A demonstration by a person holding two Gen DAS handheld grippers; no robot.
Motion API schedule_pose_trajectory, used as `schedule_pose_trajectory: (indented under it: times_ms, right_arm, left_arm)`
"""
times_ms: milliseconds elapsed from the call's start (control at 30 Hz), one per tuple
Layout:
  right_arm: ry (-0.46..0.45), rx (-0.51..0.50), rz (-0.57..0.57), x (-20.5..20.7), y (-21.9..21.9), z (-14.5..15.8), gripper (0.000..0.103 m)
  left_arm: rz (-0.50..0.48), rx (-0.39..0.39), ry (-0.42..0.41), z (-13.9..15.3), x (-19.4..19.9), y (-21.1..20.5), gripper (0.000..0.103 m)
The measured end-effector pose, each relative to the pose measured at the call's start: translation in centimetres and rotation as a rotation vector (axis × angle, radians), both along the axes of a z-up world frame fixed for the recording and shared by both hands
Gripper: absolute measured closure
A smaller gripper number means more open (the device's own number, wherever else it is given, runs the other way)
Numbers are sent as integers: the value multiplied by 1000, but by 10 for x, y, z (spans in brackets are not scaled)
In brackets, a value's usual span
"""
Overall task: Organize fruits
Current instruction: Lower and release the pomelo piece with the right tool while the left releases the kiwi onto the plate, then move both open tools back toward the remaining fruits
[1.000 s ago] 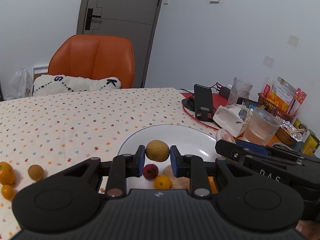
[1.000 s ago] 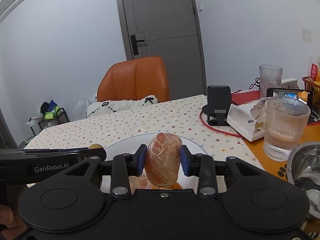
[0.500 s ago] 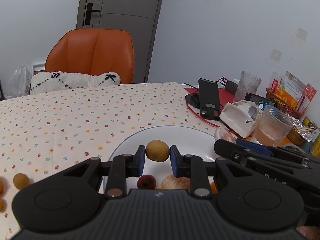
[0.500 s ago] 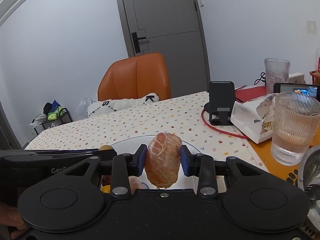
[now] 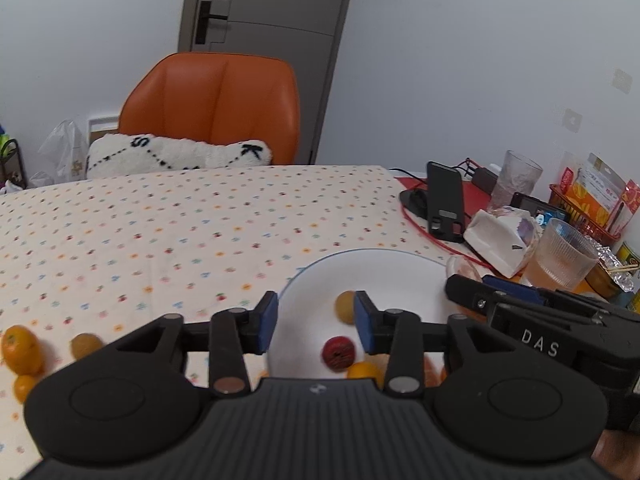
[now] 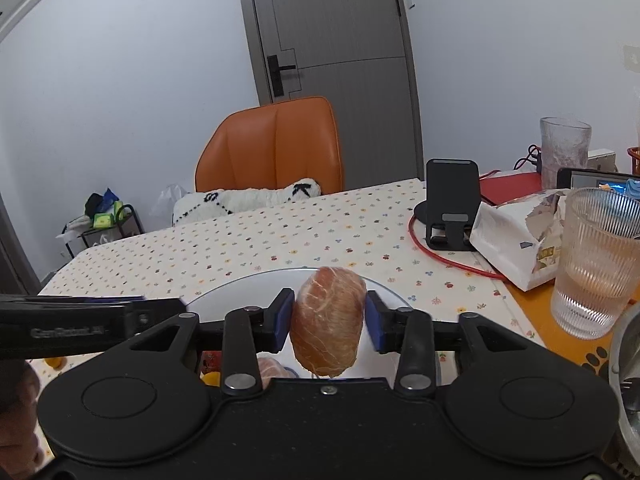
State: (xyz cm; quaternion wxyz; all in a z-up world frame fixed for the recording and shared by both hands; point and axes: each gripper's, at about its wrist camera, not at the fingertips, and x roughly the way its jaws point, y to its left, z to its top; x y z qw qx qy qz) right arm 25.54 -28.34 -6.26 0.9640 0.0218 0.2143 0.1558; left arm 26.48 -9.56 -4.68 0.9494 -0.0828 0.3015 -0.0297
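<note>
The left gripper [image 5: 315, 322] has its jaws spread, nothing between them; a round tan fruit [image 5: 345, 306] lies beyond on the white plate [image 5: 384, 272], beside a red fruit [image 5: 338, 353]. Only the right wrist view shows the right gripper [image 6: 327, 322], jaws pinching a peeled, veined orange [image 6: 328, 320] above the plate. More fruit [image 5: 22, 350] sits left on the dotted desk [image 5: 160, 232].

An orange chair [image 5: 212, 108] stands at the table's [image 5: 160, 232] far edge with a white cushion [image 5: 176, 156] on its seat. Toward the table's right edge, a black phone stand [image 6: 452, 204] sits beside a torn white paper bag [image 6: 516, 240], a ribbed glass [image 6: 596, 260] and a red cable [image 6: 448, 260]. A grey door [image 6: 332, 32] is behind.
</note>
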Motion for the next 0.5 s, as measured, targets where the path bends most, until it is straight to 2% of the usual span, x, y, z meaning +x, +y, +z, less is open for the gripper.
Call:
schedule_pose_trajectory:
  times_ms: [167, 333, 500]
  right_arm:
    - [0, 47, -18, -10, -5, 7, 60]
    - [10, 71, -13, -23, -4, 9, 59]
    - [15, 84, -2, -37, 1, 9, 53]
  left_arm:
    - [25, -7, -12, 6, -11, 15, 36]
    - [40, -13, -26, 13, -23, 28, 28]
    - [50, -10, -39, 20, -36, 37, 21]
